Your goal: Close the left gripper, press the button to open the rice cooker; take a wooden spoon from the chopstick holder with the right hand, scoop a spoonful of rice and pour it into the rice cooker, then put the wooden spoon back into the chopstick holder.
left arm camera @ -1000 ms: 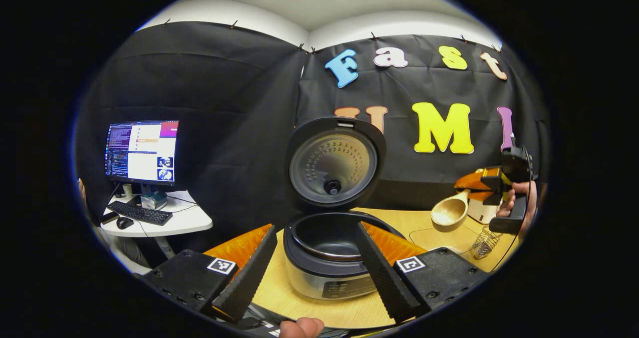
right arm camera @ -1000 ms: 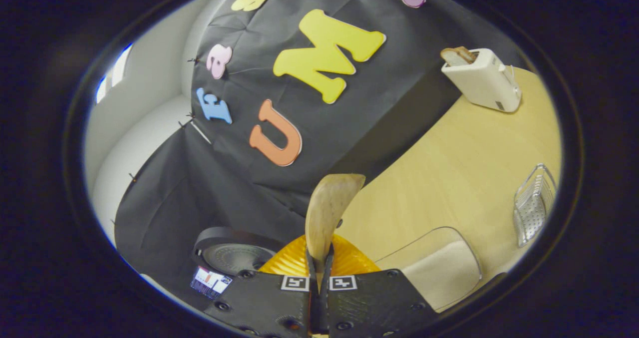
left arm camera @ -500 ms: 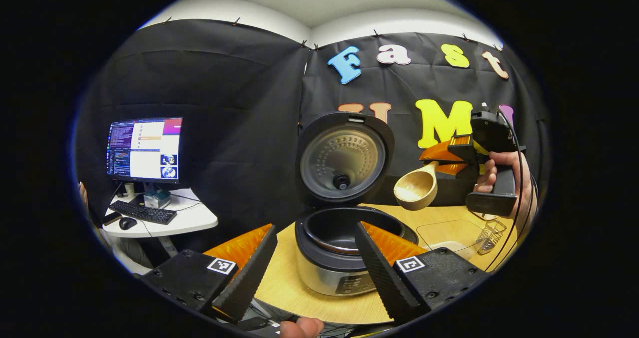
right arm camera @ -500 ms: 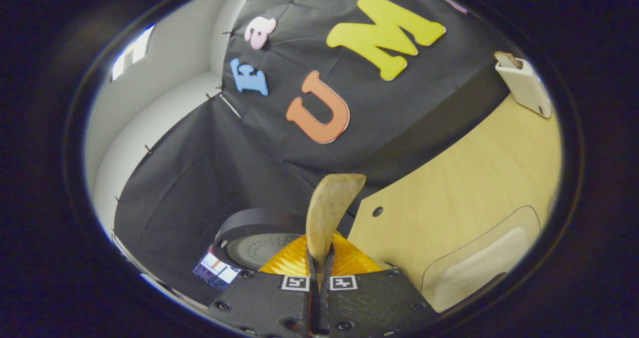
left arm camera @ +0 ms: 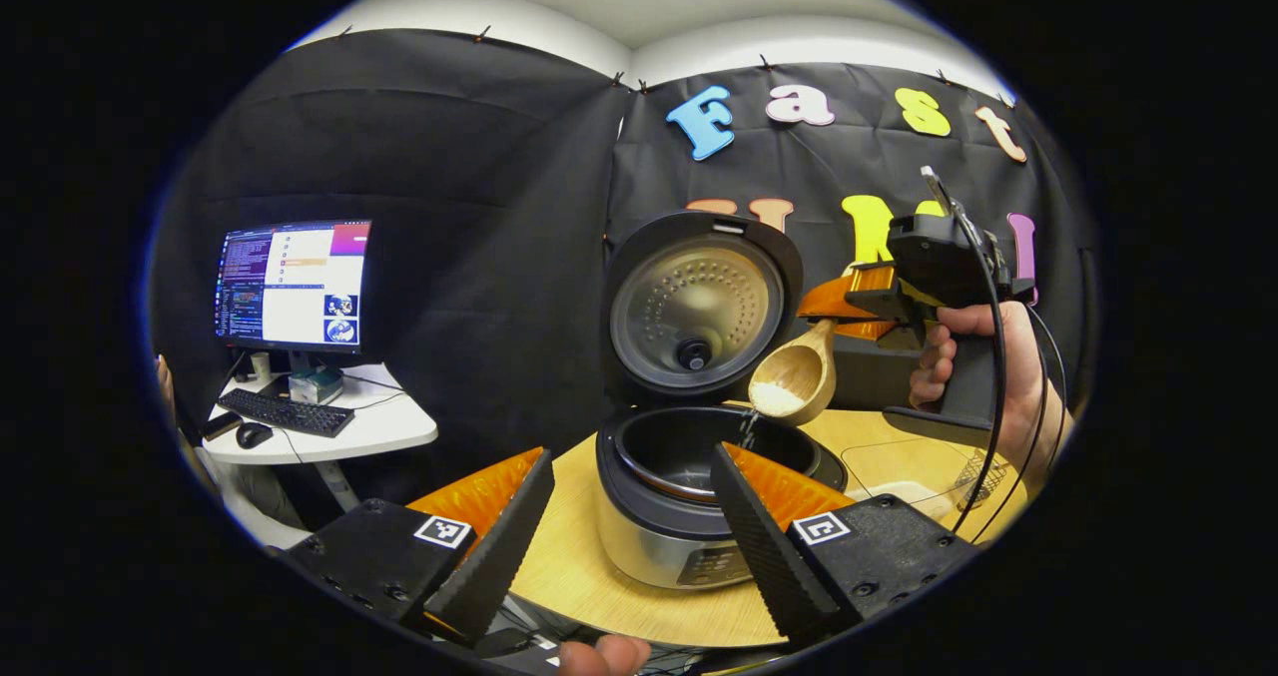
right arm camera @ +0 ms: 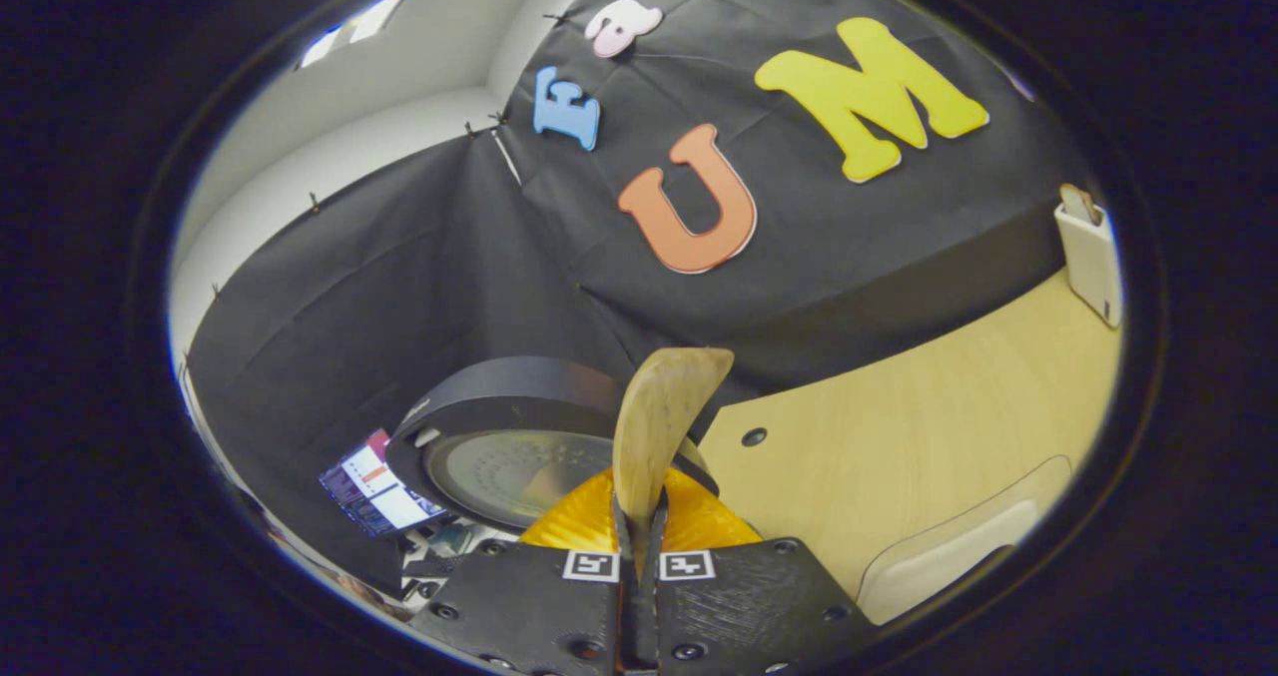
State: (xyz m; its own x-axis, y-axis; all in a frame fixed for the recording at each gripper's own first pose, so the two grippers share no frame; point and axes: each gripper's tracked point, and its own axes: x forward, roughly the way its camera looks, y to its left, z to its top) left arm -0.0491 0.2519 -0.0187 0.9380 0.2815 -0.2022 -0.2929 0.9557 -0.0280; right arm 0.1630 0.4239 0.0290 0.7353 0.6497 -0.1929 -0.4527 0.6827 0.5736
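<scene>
The rice cooker (left arm camera: 654, 546) stands on the wooden table with its lid (left arm camera: 699, 307) swung upright and the dark inner pot (left arm camera: 689, 451) exposed. My right gripper (left arm camera: 849, 307) is shut on the handle of the wooden spoon (left arm camera: 794, 381). The spoon's bowl is tipped over the pot's right rim, with white rice (left arm camera: 767, 397) in it and grains falling from its lip. In the right gripper view the spoon (right arm camera: 659, 426) sticks up from the right gripper (right arm camera: 639, 526), with the lid (right arm camera: 509, 446) just behind. My left gripper (left arm camera: 631, 456) stays open in front of the cooker, holding nothing.
A wire chopstick holder (left arm camera: 973, 476) and a clear rice container (left arm camera: 899, 476) sit right of the cooker. A white toaster (right arm camera: 1088, 252) stands at the table's far edge. A monitor (left arm camera: 290, 282) and keyboard rest on a side table (left arm camera: 329, 426) to the left.
The right gripper carried the spoon leftward from near the chopstick holder to above the open pot and tipped it; rice now spills out. The left gripper stayed open, drifting only slightly.
</scene>
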